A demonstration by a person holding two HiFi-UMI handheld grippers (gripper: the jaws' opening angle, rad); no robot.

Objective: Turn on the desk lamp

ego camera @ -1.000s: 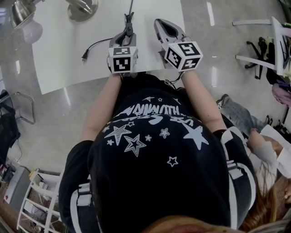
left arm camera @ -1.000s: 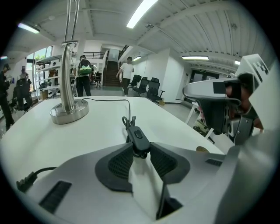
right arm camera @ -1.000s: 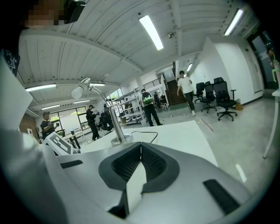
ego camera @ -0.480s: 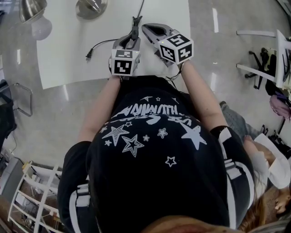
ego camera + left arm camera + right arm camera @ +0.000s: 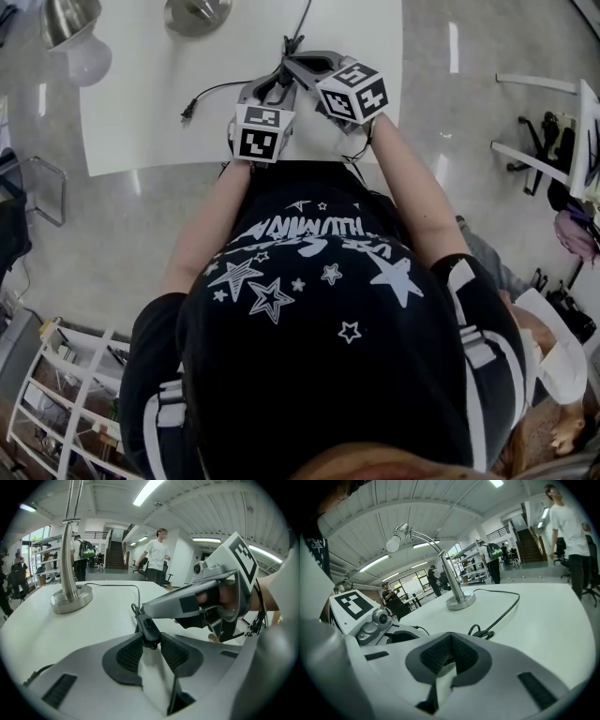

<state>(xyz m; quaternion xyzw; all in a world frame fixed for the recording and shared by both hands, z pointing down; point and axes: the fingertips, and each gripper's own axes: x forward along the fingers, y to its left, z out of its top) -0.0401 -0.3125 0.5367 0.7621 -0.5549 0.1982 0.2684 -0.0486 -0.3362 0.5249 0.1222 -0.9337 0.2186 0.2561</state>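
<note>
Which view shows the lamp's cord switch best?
Left gripper view: the cord switch sits close-up, pinched by the left gripper. Head view shows only a small dark shape; right gripper view shows just looped cord.

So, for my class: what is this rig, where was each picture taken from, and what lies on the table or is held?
No robot: a person holds a two-jaw gripper in each hand. One picture comes from a camera on the person's head, looking down; the other two from cameras riding on the grippers. On the white table stands a silver metal desk lamp, its thin black cord trailing across. The left gripper is shut on the cord's small black inline switch. The right gripper, jaws together and empty, has its tip close to that switch.
</note>
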